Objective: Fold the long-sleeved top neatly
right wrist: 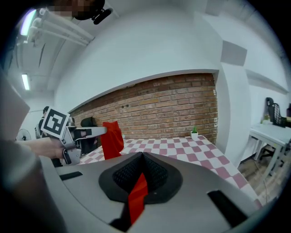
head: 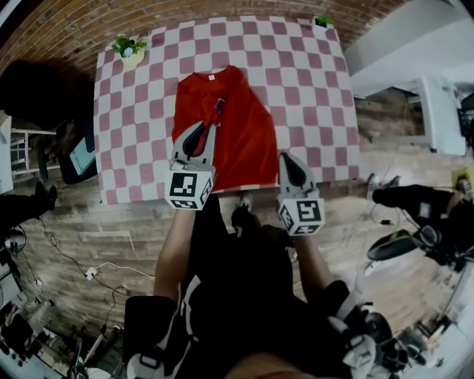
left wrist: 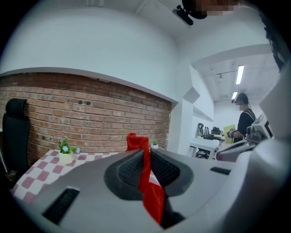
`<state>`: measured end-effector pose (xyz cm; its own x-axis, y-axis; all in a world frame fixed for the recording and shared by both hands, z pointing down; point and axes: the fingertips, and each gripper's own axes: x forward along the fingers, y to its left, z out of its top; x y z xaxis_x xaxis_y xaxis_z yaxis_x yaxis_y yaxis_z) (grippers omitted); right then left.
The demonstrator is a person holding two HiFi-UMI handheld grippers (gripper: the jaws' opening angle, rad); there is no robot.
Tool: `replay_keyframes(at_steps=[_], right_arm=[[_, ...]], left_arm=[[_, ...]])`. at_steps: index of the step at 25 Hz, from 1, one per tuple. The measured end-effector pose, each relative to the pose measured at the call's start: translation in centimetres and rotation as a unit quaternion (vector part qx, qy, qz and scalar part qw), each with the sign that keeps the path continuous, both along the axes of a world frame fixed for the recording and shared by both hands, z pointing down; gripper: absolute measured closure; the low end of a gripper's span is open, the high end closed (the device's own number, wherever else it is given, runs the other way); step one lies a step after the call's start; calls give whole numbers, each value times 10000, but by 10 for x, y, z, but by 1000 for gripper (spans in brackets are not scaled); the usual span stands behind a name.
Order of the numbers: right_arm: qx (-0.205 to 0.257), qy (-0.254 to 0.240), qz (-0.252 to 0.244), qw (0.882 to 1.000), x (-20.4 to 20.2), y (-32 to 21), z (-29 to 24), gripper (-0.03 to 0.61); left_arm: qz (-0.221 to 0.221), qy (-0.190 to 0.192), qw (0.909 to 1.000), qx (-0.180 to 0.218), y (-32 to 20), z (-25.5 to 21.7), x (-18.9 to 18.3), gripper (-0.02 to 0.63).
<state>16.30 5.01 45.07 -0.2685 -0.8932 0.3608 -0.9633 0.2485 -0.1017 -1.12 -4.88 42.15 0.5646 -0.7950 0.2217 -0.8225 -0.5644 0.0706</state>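
Note:
A red long-sleeved top (head: 237,137) lies on the pink-and-white checkered table (head: 311,89), its near edge lifted off the cloth. My left gripper (head: 207,126) hangs over the top's left half, shut on a strip of red fabric (left wrist: 152,191) that runs up between the pads and pokes out past the tips. At the top's near right corner my right gripper (head: 286,157) is shut on another fold of the red fabric (right wrist: 136,195). The right gripper view also catches the left gripper (right wrist: 88,132), with red cloth (right wrist: 111,139) hanging from it.
A potted plant (head: 129,49) stands at the table's far left corner, and a smaller one (head: 322,20) at the far right. A black chair (head: 74,152) sits left of the table, white furniture (head: 437,111) to the right. Cables (head: 96,270) lie on the wooden floor.

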Motion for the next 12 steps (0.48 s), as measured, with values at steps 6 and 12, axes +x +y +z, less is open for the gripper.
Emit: replay_keyframes(at_steps=[6, 12], right_arm=[[-50, 43, 157, 9999, 39, 27, 17, 571], [-252, 16, 270, 9993, 62, 49, 36, 571]], left_arm=[[490, -121, 9982, -329, 40, 49, 64, 566], [768, -338, 9940, -700, 71, 107, 102, 566]])
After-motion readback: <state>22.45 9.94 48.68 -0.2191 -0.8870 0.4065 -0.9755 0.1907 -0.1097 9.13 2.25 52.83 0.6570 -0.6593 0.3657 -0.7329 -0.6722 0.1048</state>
